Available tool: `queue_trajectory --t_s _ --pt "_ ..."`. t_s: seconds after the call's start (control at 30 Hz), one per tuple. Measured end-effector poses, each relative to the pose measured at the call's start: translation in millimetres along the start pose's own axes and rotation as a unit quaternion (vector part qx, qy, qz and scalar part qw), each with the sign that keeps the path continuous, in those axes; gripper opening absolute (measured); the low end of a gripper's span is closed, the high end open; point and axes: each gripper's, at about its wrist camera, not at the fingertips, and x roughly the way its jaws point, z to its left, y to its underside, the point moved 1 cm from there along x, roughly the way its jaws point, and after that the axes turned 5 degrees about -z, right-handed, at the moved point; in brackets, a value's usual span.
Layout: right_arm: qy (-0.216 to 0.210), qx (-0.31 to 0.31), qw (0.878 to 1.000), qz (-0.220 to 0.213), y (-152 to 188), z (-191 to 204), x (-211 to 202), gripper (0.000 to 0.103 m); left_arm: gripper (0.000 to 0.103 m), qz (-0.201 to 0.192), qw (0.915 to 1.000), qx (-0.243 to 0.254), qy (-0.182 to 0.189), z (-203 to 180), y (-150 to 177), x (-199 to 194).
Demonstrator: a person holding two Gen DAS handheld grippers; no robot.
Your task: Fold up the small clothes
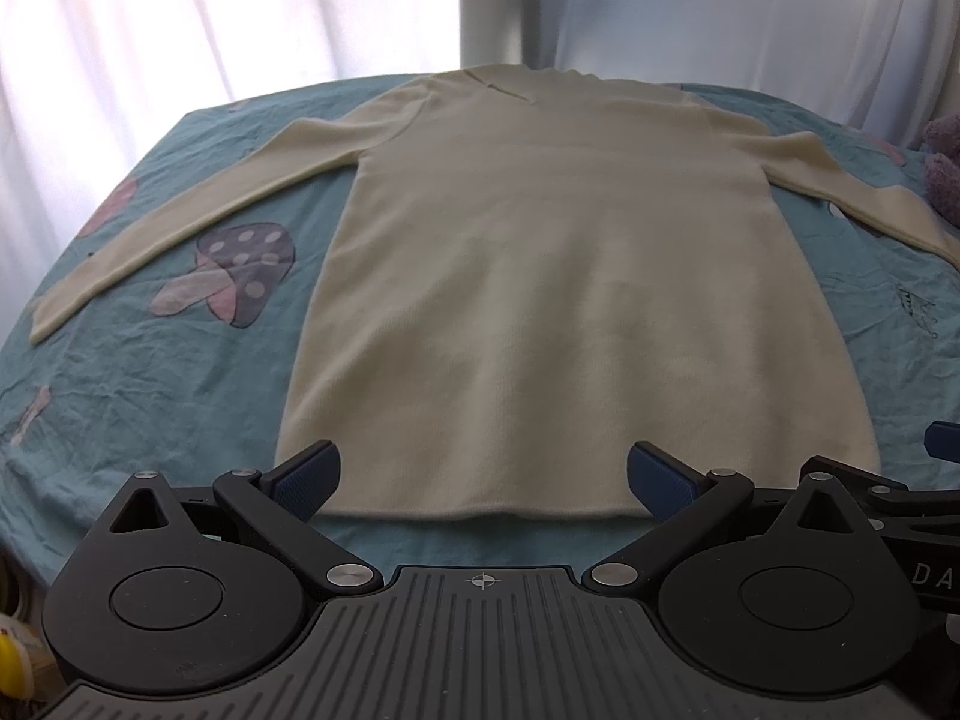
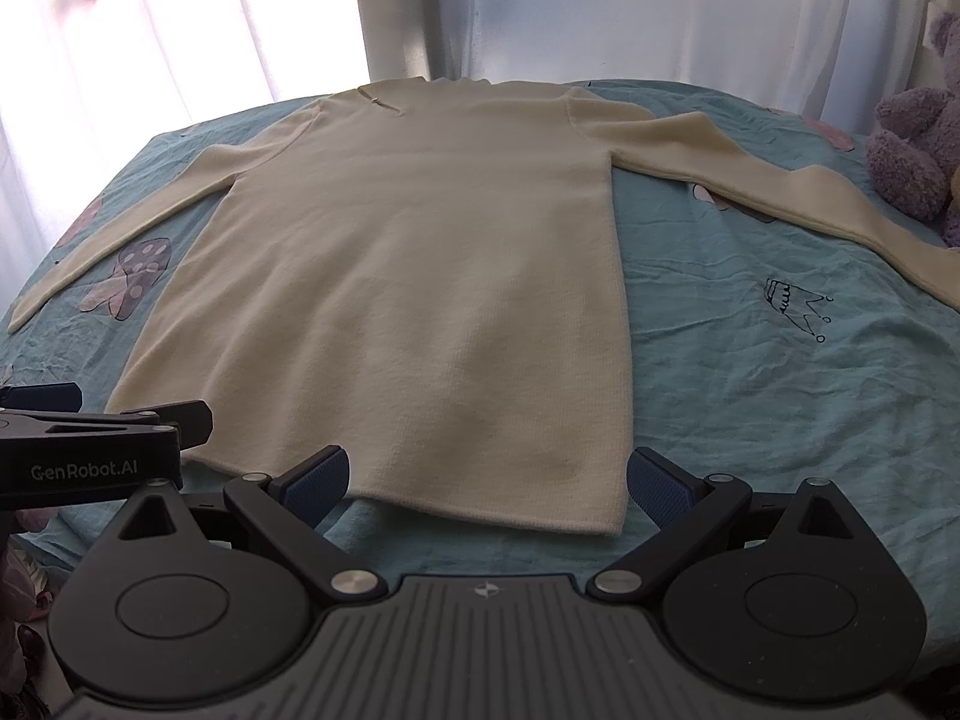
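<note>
Cream long-sleeved knit sweater (image 1: 540,276) spread flat, unfolded, on wrinkled teal mushroom-print bedsheet (image 1: 180,396). Left gripper (image 1: 483,483) and right gripper (image 2: 489,483) wide apart, empty, at near hem.

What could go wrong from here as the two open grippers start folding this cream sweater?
1. Both sleeves are spread wide; the sweater's right sleeve ends close to the purple plush toy, so swinging it inward might drag the toy.
2. The teal sheet is wrinkled; the left gripper or right gripper, both open at the hem, might pinch sheet along with knit.
</note>
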Motion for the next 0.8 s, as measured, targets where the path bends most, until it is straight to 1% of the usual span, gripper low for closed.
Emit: queue_trajectory --t_s 0.8 --pt "-0.001 0.0 1.0 0.002 0.2 -0.1 -0.6 0.099 0.103 0.002 1.0 -0.001 0.0 1.6 0.6 -0.8"
